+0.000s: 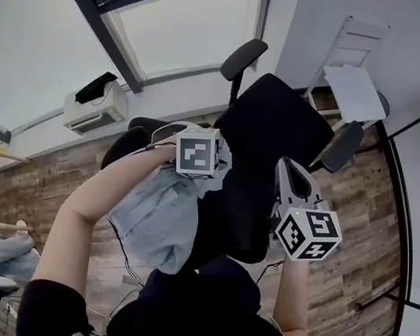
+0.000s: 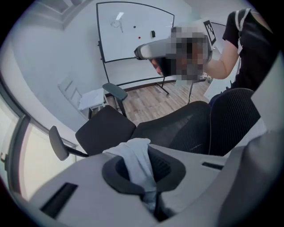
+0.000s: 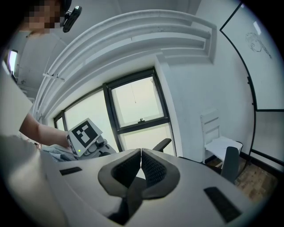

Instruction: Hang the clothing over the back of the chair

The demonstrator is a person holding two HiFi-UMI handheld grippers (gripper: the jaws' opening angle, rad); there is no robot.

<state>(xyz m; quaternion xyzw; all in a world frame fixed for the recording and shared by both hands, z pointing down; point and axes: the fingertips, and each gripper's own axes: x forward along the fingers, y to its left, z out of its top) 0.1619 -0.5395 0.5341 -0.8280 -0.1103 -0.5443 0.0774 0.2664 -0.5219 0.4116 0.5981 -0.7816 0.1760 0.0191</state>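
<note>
Light blue denim-like clothing (image 1: 155, 222) hangs bunched at the left centre of the head view. It is just beside the left edge of the black mesh office chair (image 1: 280, 127); whether it touches the backrest cannot be told. It hangs from one pinched fold, so most of its weight drops free below the grip. That should make it easy to draw across the top edge of the backrest.

The left gripper (image 2: 144, 156) has its jaws closed tight on that fold. In the left gripper view a pale strip of fabric runs up between the pads and spills over the tips. This gripper points steeply down over the chair, with the backrest mesh at the right of its view and the seat and armrests beyond. That suggests the person stands behind the chair.

The right gripper (image 3: 141, 155), at the right centre of the head view beside the backrest, has its jaws pressed together on nothing. It is probably held ready to spread or steady the fabric. The clothing is not yet draped over the back.
</note>
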